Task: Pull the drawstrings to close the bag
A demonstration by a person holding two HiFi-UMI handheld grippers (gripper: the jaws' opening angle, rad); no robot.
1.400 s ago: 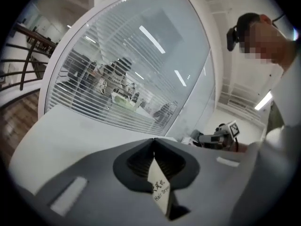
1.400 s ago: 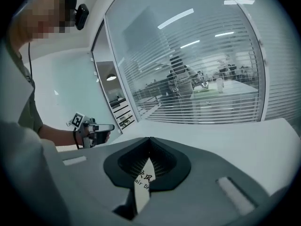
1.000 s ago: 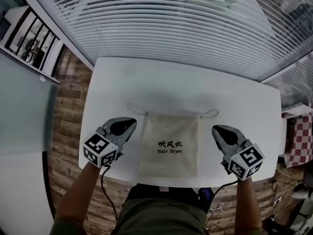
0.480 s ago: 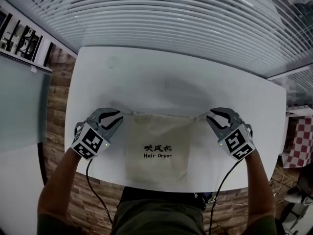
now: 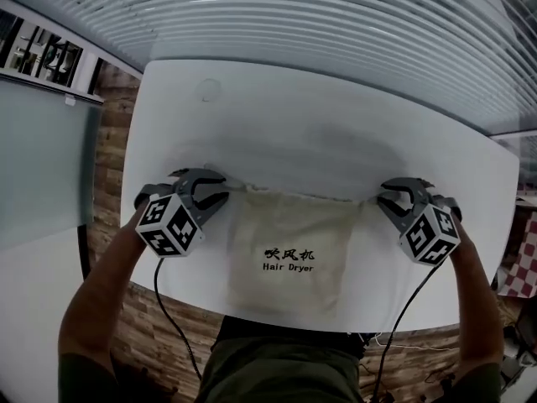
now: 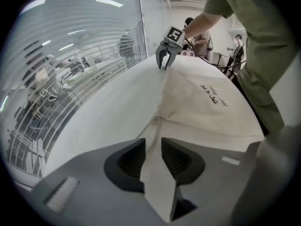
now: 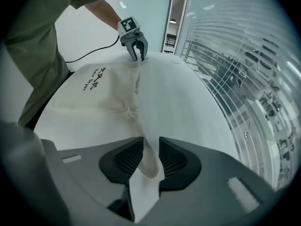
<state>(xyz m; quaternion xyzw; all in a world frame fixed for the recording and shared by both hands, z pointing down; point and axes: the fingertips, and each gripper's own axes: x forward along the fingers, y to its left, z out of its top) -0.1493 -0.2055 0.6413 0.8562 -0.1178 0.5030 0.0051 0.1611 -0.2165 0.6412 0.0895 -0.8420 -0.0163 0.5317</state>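
A beige cloth bag printed "Hair Dryer" lies flat on the white table, its mouth on the far side. My left gripper is at the bag's top left corner, shut on the left drawstring, which runs between its jaws. At the top right corner my right gripper is shut on the loop of the right drawstring. In each gripper view the other gripper shows at the bag's far corner: the right gripper and the left gripper. The bag's mouth stretches between them, barely gathered.
Window blinds run along the table's far edge. A wood-pattern floor and a glass panel lie to the left. Cables trail from both grippers past the table's near edge, beside the person's body.
Both grippers have moved forward from beside the bag to its top corners and shut on the drawstrings. The strings now lie pulled straighter outward.
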